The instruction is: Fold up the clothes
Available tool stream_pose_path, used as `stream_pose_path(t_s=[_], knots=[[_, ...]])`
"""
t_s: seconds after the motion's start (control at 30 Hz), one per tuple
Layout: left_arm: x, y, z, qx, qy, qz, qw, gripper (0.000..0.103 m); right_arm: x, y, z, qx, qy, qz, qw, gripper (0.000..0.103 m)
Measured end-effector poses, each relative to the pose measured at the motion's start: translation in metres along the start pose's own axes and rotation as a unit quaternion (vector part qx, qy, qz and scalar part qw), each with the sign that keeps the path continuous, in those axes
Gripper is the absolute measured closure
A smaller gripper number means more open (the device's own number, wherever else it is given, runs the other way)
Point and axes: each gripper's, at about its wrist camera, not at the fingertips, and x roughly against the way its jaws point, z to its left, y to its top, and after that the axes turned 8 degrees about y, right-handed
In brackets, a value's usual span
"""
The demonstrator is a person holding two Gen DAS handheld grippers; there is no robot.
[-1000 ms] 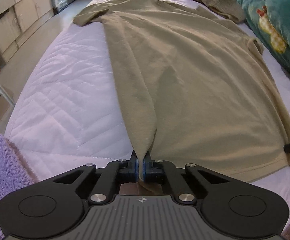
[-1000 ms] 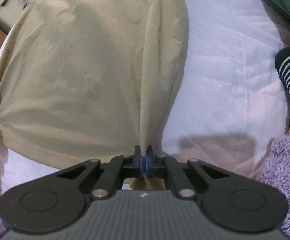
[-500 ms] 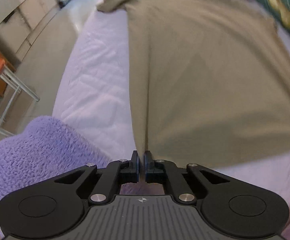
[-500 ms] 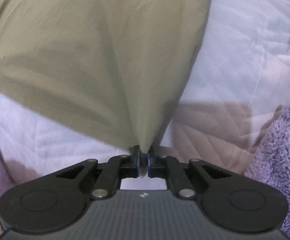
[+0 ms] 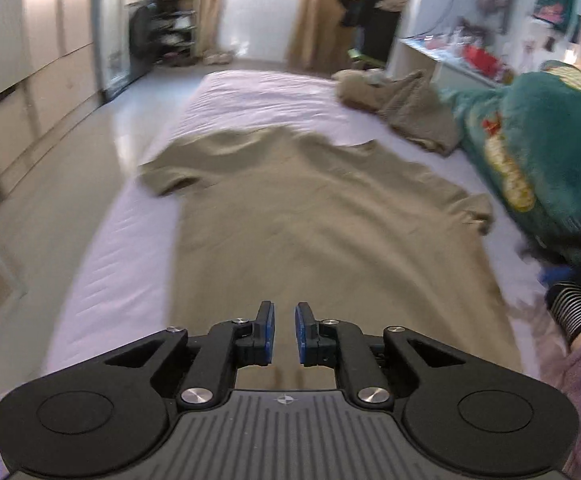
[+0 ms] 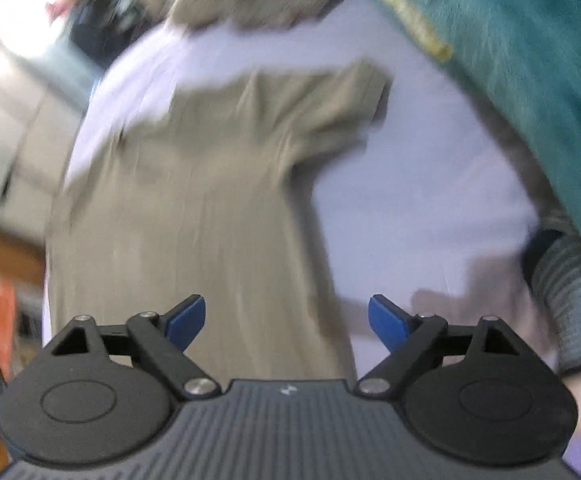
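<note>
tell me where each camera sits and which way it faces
Left wrist: sits on the left claw, looking down the bed along the khaki shirt; jaws slightly apart, striped sock at right.
Right wrist: sits on the right claw, tilted over the shirt's sleeve; jaws wide, nothing between.
Shared: shirt, bed, teal blanket, sock.

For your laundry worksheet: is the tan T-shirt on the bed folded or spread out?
Spread out. The tan T-shirt lies flat on the bed, both short sleeves out to its sides, no fold across its body.
</note>
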Motion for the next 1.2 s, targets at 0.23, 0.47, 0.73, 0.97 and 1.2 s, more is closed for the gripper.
stream_pose_path(t_s=[0.23, 0.47, 0.73, 0.97, 1.2], knots=[[-0.089, -0.053, -0.041, -0.062, 0.0, 0.088, 0.9942, 0.081, -0.059, 0.005, -0.026, -0.126, 0.021, -0.079, 0.989, 0.011], [-0.101, -0.068, -0.036, -0.073, -0.024, 0.062, 0.9951, 0.076, -0.069, 0.026, -0.026, -0.045, -0.02, -0.141, 0.989, 0.053], [-0.098, -0.073, -0.039, -0.105, -0.023, 0.041, 0.9933, 0.071, -0.093, 0.038, 0.029, 0.213, -0.289, -0.046, 0.932, 0.069], [-0.099, -0.073, -0.036, -0.11, -0.038, 0.037, 0.9925, 0.06, -0.03, 0.067, 0.054, 0.176, -0.171, -0.161, 0.956, 0.021], [-0.106, -0.045, -0.038, -0.08, -0.019, 0.054, 0.9951, 0.056, -0.108, 0.124, 0.077, 0.165, -0.119, -0.111, 0.973, 0.018]])
